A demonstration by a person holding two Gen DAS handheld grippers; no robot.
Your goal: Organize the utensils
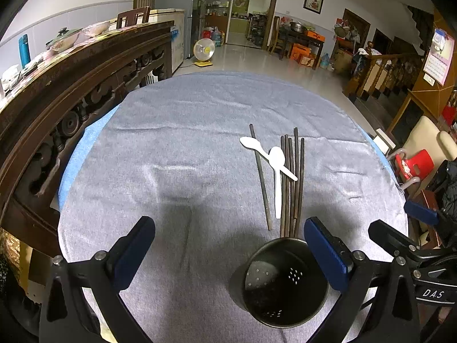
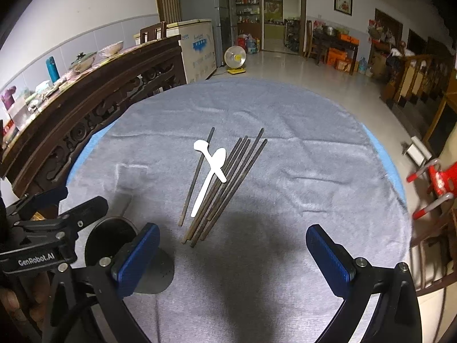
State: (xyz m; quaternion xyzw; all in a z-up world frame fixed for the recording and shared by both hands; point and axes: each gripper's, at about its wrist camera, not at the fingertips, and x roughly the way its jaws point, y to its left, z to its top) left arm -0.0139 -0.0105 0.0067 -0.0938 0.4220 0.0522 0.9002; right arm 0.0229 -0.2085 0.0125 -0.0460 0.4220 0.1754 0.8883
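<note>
left gripper (image 1: 228, 251) hangs over the near part of the grey cloth (image 1: 185, 131) on the round table, its blue-padded fingers (image 1: 328, 254) spread wide and holding nothing; right gripper (image 2: 232, 257) hangs beside it, likewise spread and unloaded. from left to right across the cloth: a dark perforated utensil holder (image 1: 285, 283) stands upright near the table's near edge, its mouth open upward and nothing visible inside; just beyond its rim lies a single dark chopstick (image 1: 260, 177), set slightly apart; next, two white spoons (image 1: 278, 171) crossed one over the other, one handle resting across the bundle; then a bundle of dark chopsticks (image 1: 294, 183), roughly parallel, their near ends close to the holder. judged step: the first pick, nothing yet sorted. to do it well, the spoons, lying uppermost, are probably best lifted first, so that the sticks below are not dragged. a spoon handle should be pinched across its narrow width, near the middle, with the pads brought low to the cloth before closing. thin handles may slip or pivot; the free gripper could steady the holder against tipping during insertion.
</note>
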